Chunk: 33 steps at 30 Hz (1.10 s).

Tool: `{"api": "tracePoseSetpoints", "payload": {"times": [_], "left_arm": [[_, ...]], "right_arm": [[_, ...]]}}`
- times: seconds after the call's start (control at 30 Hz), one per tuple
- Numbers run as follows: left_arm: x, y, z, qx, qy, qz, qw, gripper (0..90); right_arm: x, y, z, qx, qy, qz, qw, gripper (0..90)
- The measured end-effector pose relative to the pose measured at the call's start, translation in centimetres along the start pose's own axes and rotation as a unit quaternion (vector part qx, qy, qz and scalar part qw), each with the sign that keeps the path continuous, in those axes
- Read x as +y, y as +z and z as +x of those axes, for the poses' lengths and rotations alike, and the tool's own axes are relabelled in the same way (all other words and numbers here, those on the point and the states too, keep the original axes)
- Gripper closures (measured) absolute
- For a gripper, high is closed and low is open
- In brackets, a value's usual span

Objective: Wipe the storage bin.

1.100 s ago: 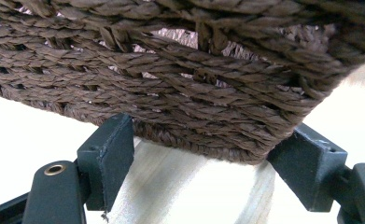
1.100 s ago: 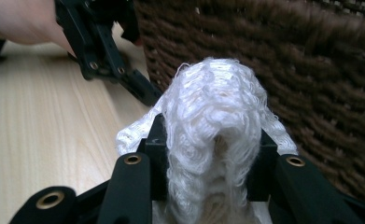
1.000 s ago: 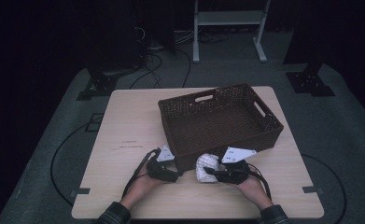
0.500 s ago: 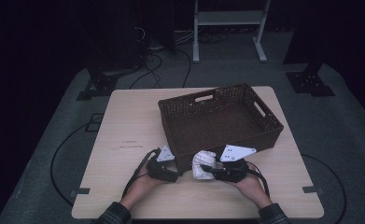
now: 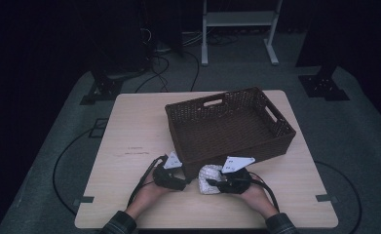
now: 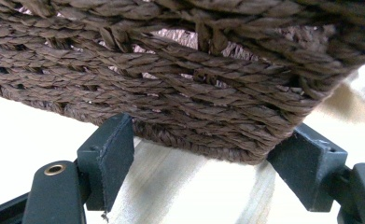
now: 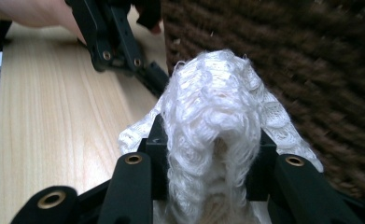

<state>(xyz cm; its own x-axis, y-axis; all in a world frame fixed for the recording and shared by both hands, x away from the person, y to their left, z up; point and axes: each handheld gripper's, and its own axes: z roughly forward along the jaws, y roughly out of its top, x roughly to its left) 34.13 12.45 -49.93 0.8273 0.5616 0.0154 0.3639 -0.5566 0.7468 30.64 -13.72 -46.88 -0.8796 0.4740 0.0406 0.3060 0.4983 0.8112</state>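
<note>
Right gripper fingers clenched on a white fuzzy knitted cloth bundle, pinched at its base so the bulk sticks out past the tips. In the high view the bundle sits at the near table edge, just in front of the basket's near wall, between the two grippers. Left gripper fingers released, jaws spread wide, straddling the bottom near corner of the dark brown woven wicker basket; looks like bracing or steadying it, pads not pressing. Likely plan: lift cloth over the wall into the basket, which appears empty. Obstacle: near wall stands directly between cloth and interior, so cloth has to go up first. Light wooden table otherwise bare; beyond it dark floor with cables and a white metal stand.
</note>
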Motion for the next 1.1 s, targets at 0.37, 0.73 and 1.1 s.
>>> {"api": "tracePoseSetpoints", "payload": {"times": [0.37, 0.73, 1.1], "left_arm": [[0.0, 0.0, 0.0, 0.0, 0.0, 0.0, 1.0, 23.7], [0.0, 0.0, 0.0, 0.0, 0.002, 0.002, 1.0, 23.7], [0.0, 0.0, 0.0, 0.0, 0.002, 0.002, 1.0, 23.8]], "right_arm": [[0.1, -0.1, 0.3, 0.005, 0.001, -0.005, 1.0, 62.2], [3.3, -1.9, 1.6, 0.028, -0.013, -0.079, 0.9964, 62.2], [3.2, 0.4, 1.5, 0.04, -0.022, -0.041, 0.9981, 62.4]]}}
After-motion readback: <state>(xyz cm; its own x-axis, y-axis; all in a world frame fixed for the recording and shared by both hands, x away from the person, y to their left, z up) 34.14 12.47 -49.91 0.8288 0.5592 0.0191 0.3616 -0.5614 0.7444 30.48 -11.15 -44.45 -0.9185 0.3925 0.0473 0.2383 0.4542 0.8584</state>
